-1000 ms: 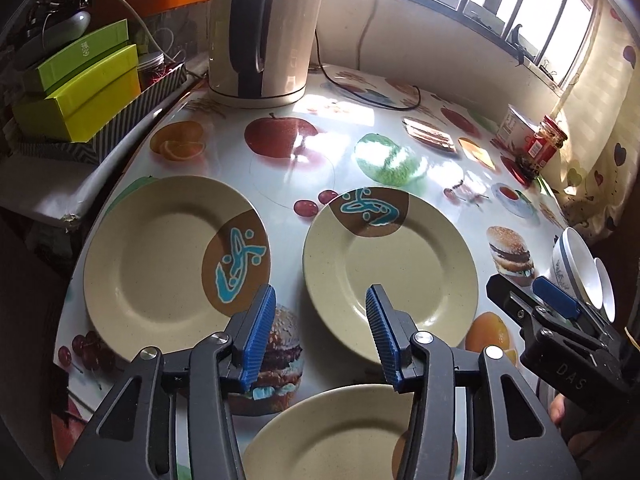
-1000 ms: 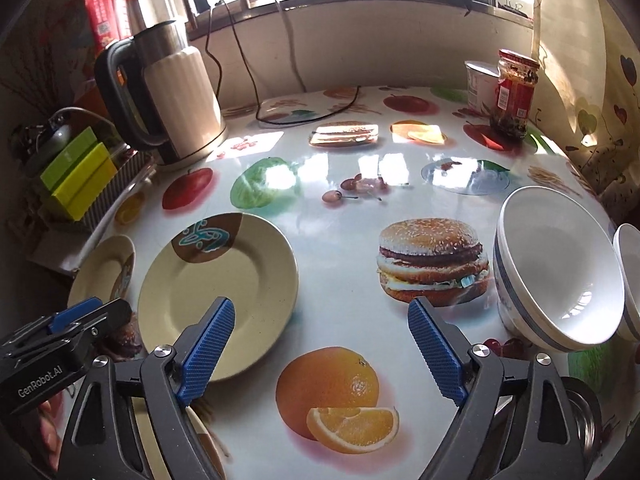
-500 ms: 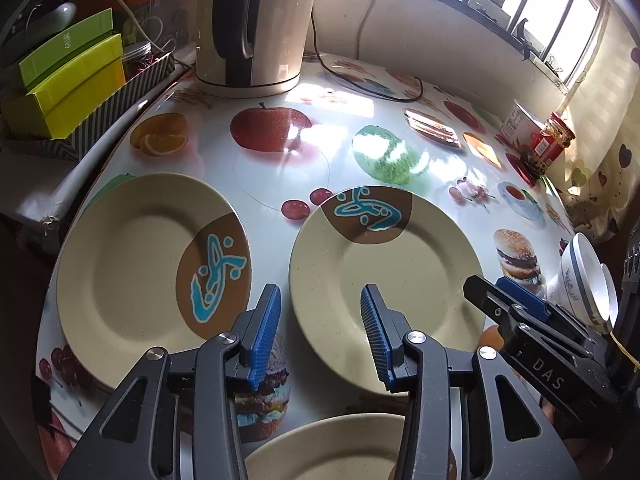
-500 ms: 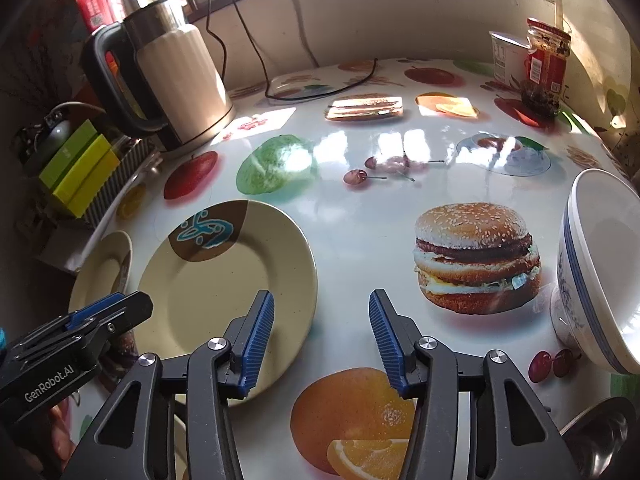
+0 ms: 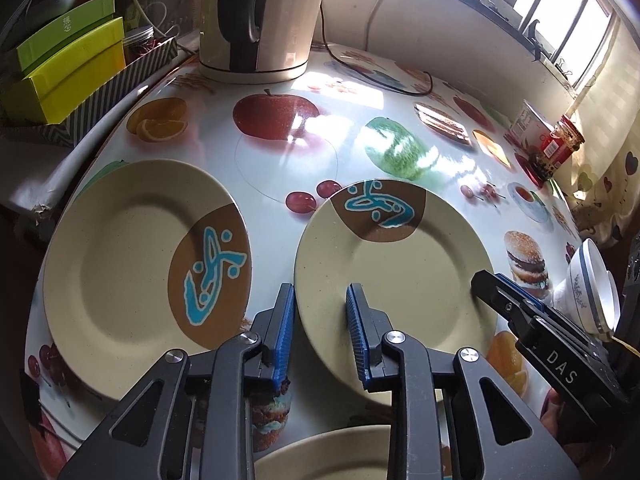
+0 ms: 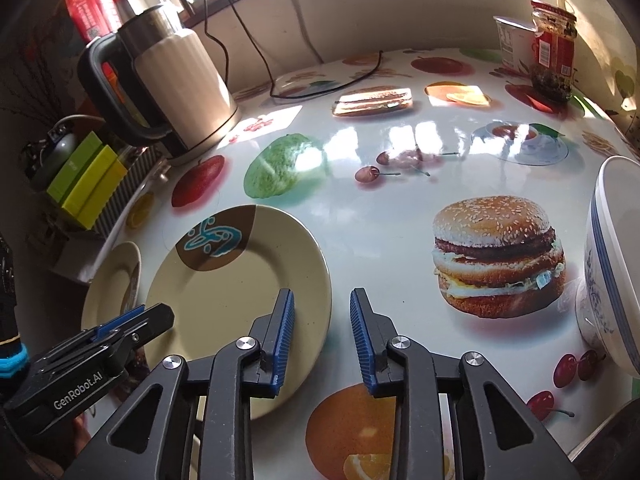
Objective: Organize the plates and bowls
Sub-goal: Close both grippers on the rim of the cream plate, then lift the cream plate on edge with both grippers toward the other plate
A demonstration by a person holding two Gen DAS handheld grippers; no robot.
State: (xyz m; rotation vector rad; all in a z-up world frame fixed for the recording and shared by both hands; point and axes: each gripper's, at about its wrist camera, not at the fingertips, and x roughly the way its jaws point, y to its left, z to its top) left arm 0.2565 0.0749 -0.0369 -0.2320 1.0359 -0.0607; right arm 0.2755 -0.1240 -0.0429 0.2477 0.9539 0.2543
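Since the earlier frame I have brought both grippers lower over the table (image 6: 400, 208). The middle plate (image 5: 394, 276) lies between them: its left rim sits inside the left gripper (image 5: 320, 300), its right rim beside the right gripper (image 6: 322, 308). Both sets of jaws are closing, gripping nothing yet. The bowl (image 6: 612, 264) stands right of the right gripper. Readable: "DAS", "GenRobot.AI".

sunlit barred window (image 5: 560, 12) behind food-print table (image 6: 360, 216), cream wall (image 6: 400, 12).
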